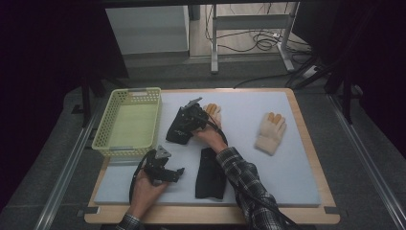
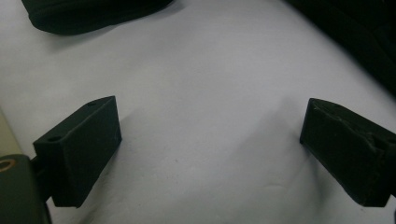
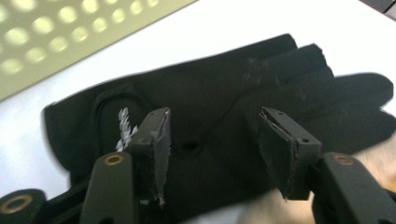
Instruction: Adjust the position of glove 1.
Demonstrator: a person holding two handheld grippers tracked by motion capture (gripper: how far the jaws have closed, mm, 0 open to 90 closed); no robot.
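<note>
A black glove (image 1: pixel 176 132) lies flat on the pale mat (image 1: pixel 297 167) beside the basket. My right gripper (image 1: pixel 186 123) hovers just over it, open. In the right gripper view the gripper (image 3: pixel 212 140) has one jaw on either side of the palm of the black glove (image 3: pixel 215 93), with nothing pinched. A second black glove (image 1: pixel 210 173) lies near the front edge, partly under the person's right sleeve. My left gripper (image 1: pixel 178 170) rests low over bare mat, pointing at that glove. In its own view the left gripper (image 2: pixel 210 130) is wide open and empty.
A yellow-green slotted basket (image 1: pixel 111 125) stands at the mat's left side and is empty. One cream glove with orange fingertips (image 1: pixel 214 111) lies just behind the right gripper, another (image 1: pixel 269 132) at the right. Dark cloth (image 2: pixel 93 14) edges the top of the left gripper view.
</note>
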